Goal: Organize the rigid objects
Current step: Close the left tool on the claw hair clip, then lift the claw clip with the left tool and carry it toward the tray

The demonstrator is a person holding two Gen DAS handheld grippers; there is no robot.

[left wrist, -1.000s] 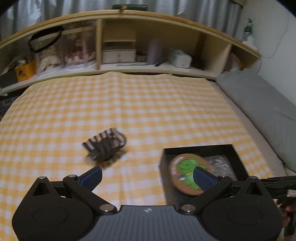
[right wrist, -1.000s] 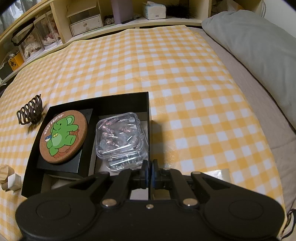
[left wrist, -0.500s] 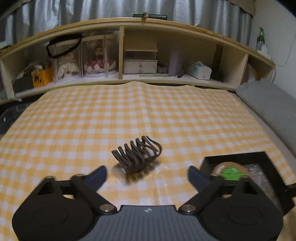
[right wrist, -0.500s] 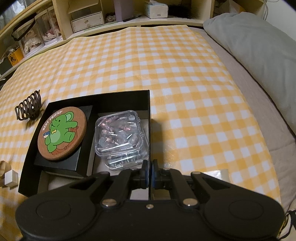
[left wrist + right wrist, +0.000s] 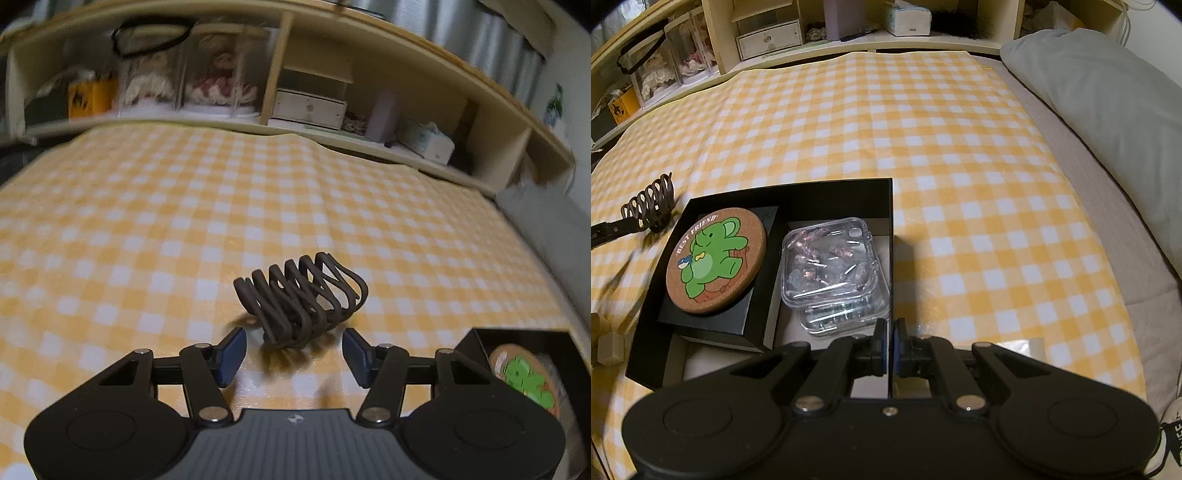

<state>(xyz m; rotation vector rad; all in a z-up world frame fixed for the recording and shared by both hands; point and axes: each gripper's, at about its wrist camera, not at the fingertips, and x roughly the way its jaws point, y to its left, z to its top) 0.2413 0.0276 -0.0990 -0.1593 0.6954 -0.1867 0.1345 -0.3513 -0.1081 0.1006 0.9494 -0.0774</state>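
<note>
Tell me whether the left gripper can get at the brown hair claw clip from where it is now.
Probably yes. The hair claw clip lies alone on the checked cloth, just ahead of the left gripper, whose jaws have been closing without touching it.

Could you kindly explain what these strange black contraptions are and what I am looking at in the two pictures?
There is no robot here: a person holds a pair of hand-held tongs in each hand, and a fisheye camera on each looks forward along its fingers. The left view shows the left tongs, jaws apart and just closing, around a brown hair claw that lies on the checked cloth; the pads do not touch it yet. The right view shows the right tongs shut on the wall of a black box. Inside the box lie a cork coaster with a green elephant and a clear case of small items. A shelf stands behind.
</note>
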